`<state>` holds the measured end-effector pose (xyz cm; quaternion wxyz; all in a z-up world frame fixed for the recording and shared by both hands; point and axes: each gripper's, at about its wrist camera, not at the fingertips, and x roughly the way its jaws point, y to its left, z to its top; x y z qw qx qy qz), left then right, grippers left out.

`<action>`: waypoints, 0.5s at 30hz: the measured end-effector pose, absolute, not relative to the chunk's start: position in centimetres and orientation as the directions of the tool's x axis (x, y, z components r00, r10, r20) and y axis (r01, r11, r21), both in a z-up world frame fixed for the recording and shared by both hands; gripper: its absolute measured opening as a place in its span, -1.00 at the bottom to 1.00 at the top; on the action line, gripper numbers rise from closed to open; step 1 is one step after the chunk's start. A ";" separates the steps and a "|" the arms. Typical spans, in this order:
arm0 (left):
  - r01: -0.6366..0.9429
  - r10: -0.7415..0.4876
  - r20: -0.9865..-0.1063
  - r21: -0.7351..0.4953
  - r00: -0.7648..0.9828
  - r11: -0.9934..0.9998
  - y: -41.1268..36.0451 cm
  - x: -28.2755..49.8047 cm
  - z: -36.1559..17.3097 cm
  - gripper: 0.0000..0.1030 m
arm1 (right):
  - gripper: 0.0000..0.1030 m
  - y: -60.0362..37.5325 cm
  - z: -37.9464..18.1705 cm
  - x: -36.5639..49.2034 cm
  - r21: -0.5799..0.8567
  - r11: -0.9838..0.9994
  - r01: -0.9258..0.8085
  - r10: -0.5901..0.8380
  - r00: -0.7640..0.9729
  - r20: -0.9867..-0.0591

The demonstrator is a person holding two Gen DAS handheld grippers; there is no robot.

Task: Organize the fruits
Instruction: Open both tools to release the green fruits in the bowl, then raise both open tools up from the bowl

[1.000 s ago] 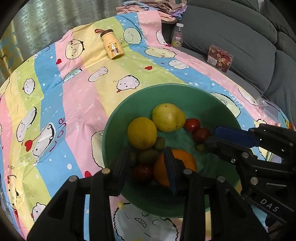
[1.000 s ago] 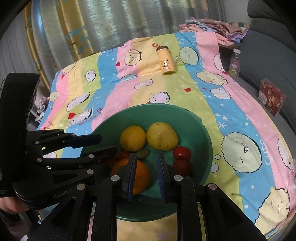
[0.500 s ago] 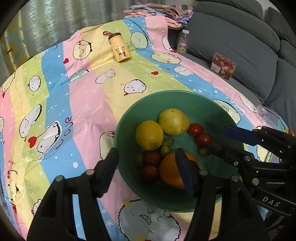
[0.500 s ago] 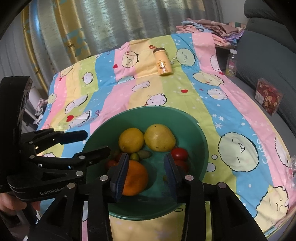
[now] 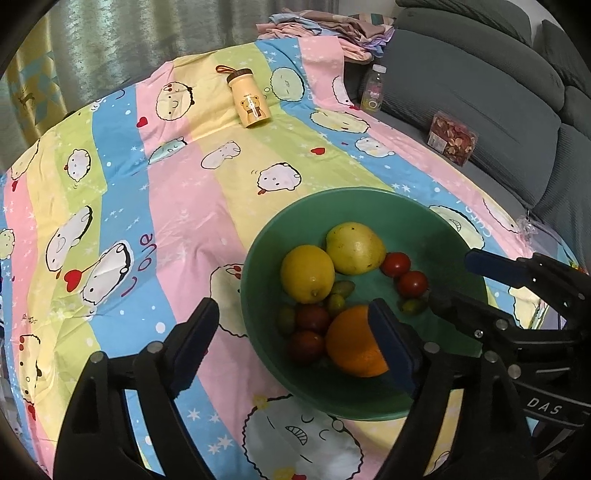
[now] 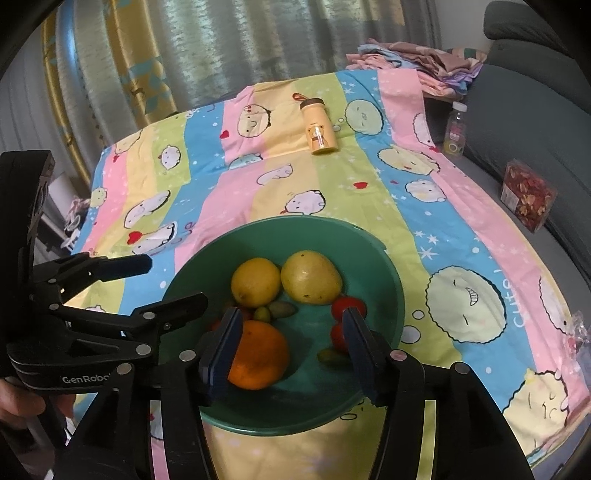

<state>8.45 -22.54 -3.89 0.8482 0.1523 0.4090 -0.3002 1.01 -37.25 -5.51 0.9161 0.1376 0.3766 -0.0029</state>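
A green bowl (image 5: 354, 194) (image 6: 295, 221) on the striped cartoon cloth holds an orange (image 5: 351, 347) (image 6: 258, 354), a lemon (image 5: 306, 273) (image 6: 255, 282), a yellow-green pear-like fruit (image 5: 354, 247) (image 6: 310, 277), red tomatoes (image 5: 395, 264) (image 6: 347, 306), dark red fruits (image 5: 312, 317) and small green ones (image 5: 343, 288). My left gripper (image 5: 291, 343) (image 6: 173, 282) hovers over the bowl's near left rim, its jaws opening, one finger outside the bowl; nothing is gripped. My right gripper (image 6: 290, 339) (image 5: 454, 280) hangs above the bowl's near side, jaws opening and empty, beside the orange.
A yellow bear flask (image 5: 251, 103) (image 6: 319, 129) lies at the far side of the cloth. A clear bottle (image 5: 373, 92) and a box of red dried bits (image 5: 452, 138) rest on the grey sofa (image 5: 480, 92). Folded clothes (image 5: 325, 33) lie behind. A hand (image 6: 22, 398) holds the left gripper.
Both grippers' jaws have spread apart. The left gripper has drawn back from the fruit and now straddles the bowl's rim. The fruit lies as before.
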 end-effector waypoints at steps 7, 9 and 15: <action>0.627 -0.368 -0.788 0.029 0.493 0.778 -22.8 8.4 -3.9 0.71 | 0.19 -37.3 -5.8 1.1 0.242 0.963 0.116 0.090 0.710 -0.699; 0.626 -0.367 -0.789 0.029 0.493 0.779 -22.9 8.4 -3.9 0.73 | 0.24 -37.5 -5.9 1.0 0.240 0.963 0.120 0.086 0.708 -0.701; 0.621 -0.357 -0.788 0.041 0.502 0.783 -23.0 8.4 -3.8 0.82 | 0.31 -37.8 -6.0 0.9 0.232 0.964 0.130 0.074 0.706 -0.704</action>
